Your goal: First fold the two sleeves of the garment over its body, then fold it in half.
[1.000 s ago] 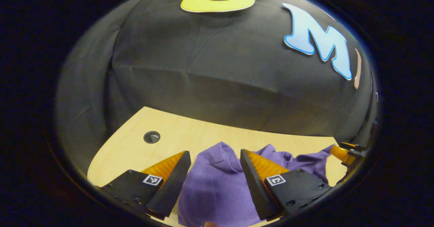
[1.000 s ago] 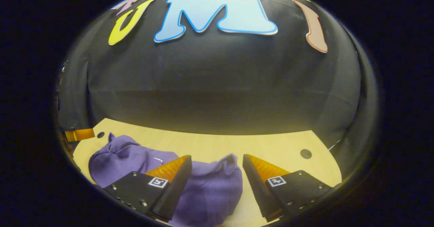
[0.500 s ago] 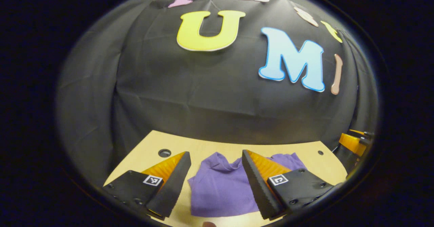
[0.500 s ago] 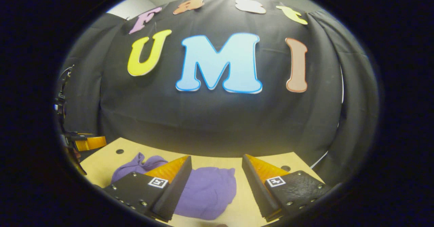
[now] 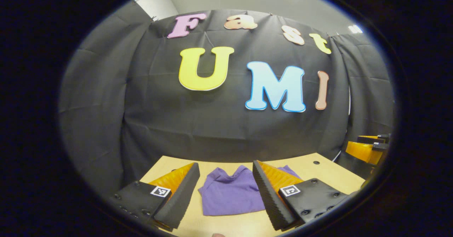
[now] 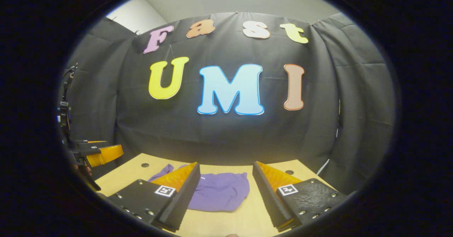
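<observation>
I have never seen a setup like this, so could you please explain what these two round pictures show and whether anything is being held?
There is no robot here: a person holds a two-finger gripper in each hand, and a fisheye camera rides on each one, looking forward along its fingers. In the left gripper view, the left gripper shows at the bottom, fingers apart. The right gripper view shows the right gripper the same way. Both are open and hold nothing. On the wooden table lies a purple garment, in a compact folded shape. Each view also catches the other gripper at its edge. Behind is the booth's black cloth wall.
</observation>
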Tool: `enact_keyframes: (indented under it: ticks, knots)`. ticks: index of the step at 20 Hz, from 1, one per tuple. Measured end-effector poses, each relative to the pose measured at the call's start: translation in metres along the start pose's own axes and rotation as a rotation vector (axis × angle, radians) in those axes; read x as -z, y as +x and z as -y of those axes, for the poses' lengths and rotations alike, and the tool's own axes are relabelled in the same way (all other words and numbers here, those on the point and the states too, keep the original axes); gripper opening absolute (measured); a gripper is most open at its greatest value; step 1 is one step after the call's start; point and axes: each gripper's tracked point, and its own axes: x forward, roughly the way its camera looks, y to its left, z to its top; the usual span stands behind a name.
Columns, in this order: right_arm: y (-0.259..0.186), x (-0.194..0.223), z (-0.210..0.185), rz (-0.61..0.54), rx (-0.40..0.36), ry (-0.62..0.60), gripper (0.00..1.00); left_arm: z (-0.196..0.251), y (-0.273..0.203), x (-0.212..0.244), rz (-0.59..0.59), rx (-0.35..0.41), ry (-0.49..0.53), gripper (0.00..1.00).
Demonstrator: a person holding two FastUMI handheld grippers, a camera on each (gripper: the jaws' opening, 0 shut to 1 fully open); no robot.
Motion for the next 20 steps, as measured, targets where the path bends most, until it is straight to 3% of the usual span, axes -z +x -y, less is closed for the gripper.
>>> enact_keyframes:
  ticks: [7,20]
  knots:
    - [-0.064,-0.004,0.005,0.010,0.010,0.006,0.89,0.041,-0.072,-0.012,0.032,0.028,0.028,0.94]
    - [-0.073,-0.016,0.025,0.028,-0.052,-0.028,0.89,0.050,-0.110,-0.018,0.050,-0.076,0.017,0.94]
